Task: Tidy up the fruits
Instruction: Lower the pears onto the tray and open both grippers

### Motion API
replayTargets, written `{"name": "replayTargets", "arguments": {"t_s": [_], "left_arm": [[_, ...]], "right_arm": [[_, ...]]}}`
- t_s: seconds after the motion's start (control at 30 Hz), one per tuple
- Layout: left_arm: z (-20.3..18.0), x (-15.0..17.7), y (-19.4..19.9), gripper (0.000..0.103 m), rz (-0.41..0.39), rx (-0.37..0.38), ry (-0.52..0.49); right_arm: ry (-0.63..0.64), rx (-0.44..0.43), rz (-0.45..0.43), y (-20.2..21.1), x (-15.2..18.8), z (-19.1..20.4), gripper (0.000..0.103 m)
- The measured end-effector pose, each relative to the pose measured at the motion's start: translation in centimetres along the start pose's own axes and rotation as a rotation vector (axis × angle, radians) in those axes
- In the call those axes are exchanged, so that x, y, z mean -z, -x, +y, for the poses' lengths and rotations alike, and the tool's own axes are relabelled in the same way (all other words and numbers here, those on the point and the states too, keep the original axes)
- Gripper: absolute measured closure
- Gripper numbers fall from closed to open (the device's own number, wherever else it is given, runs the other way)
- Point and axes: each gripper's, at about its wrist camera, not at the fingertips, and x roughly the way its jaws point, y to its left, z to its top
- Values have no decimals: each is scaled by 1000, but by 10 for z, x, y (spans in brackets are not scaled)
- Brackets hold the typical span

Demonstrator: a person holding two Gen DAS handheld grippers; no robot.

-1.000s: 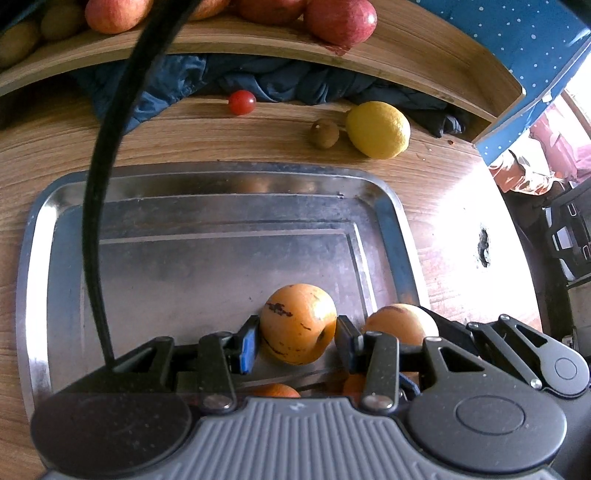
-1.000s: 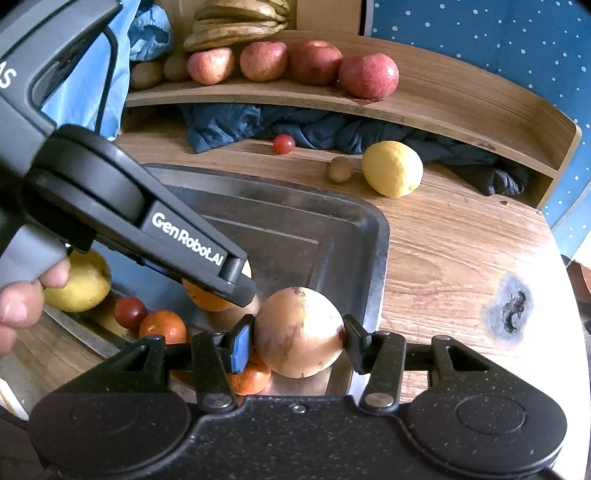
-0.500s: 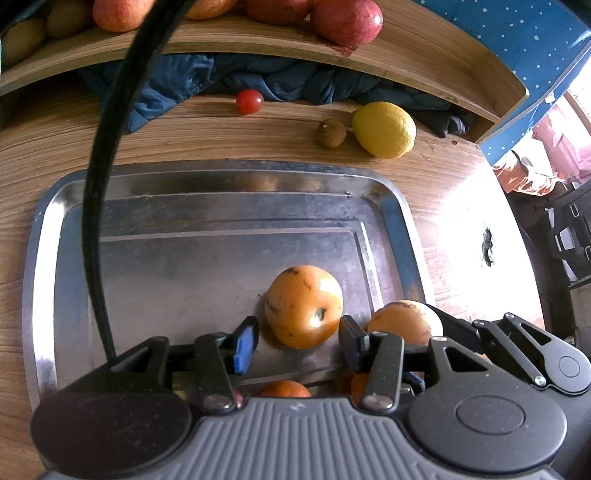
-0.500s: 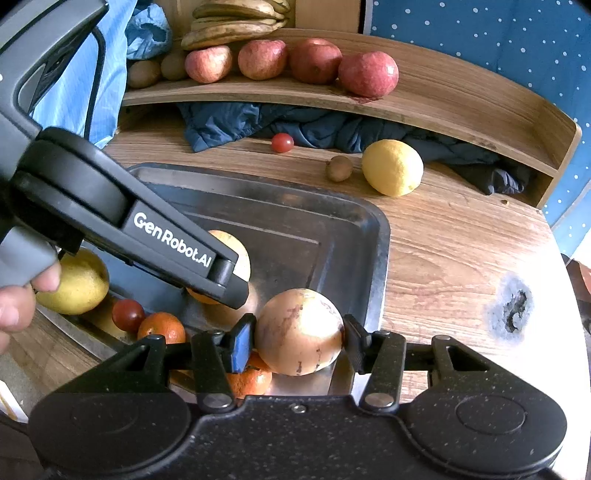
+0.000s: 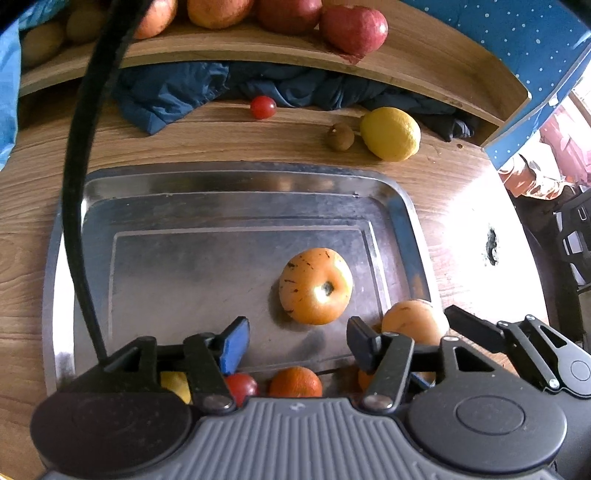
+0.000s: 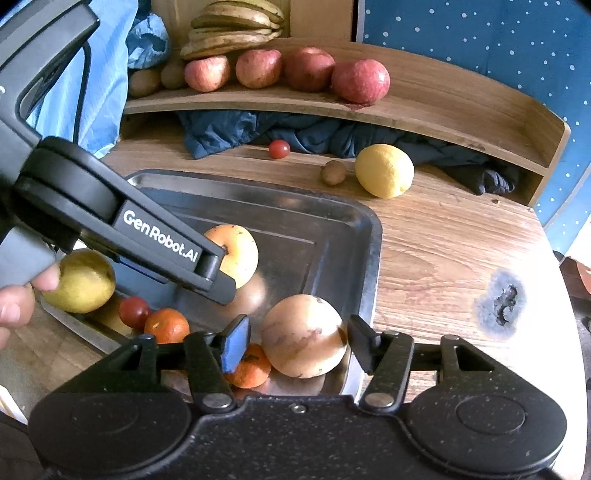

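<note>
A steel tray (image 5: 229, 181) lies on the wooden table. An orange-yellow apple (image 5: 315, 285) rests on the tray floor, just ahead of my left gripper (image 5: 295, 341), which is open and empty. It also shows in the right wrist view (image 6: 240, 254). My right gripper (image 6: 293, 341) is open around a second pale orange apple (image 6: 304, 336) that sits at the tray's near right corner; its jaws stand slightly apart from the fruit. Tangerines (image 6: 166, 325), a cherry tomato (image 6: 133, 311) and a yellow pear (image 6: 83, 280) lie along the tray's near edge.
A lemon (image 6: 384, 170), a kiwi (image 6: 333, 172) and a cherry tomato (image 6: 279, 149) lie on the table beyond the tray. A curved wooden shelf (image 6: 443, 110) holds red apples (image 6: 360, 81), bananas (image 6: 232, 27) and kiwis. Blue cloth (image 6: 258, 129) is bunched under it.
My left gripper let go of the orange-yellow apple and drew back, jaws wider. My right gripper's jaws opened off the pale apple, which now rests in the tray corner.
</note>
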Motion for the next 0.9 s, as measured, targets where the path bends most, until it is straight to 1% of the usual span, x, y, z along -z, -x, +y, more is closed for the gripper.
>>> {"name": "replayTargets", "arguments": {"t_s": [0.03, 0.1, 0.23, 0.4, 0.53, 0.6, 0.63, 0.9], "left_arm": [[0, 1, 2, 34, -4, -2, 0], [0, 4, 7, 24, -14, -4, 3], [0, 10, 17, 18, -41, -12, 7], [4, 18, 29, 8, -66, -28, 17], [6, 26, 39, 5, -82, -47, 17], [6, 31, 44, 1, -89, -65, 11], [6, 33, 47, 1, -91, -78, 8], [13, 43, 66, 1, -128, -95, 35]], "right_arm": [[0, -3, -4, 2, 1, 0, 32], [0, -9, -12, 6, 2, 0, 28], [-2, -21, -29, 14, 5, -1, 19], [-3, -40, -47, 26, 11, 1, 11], [5, -55, -56, 33, 14, 3, 5], [10, -64, -60, 36, 16, 4, 2], [12, -66, -62, 37, 16, 4, 1], [30, -83, -86, 43, 16, 4, 1]]}}
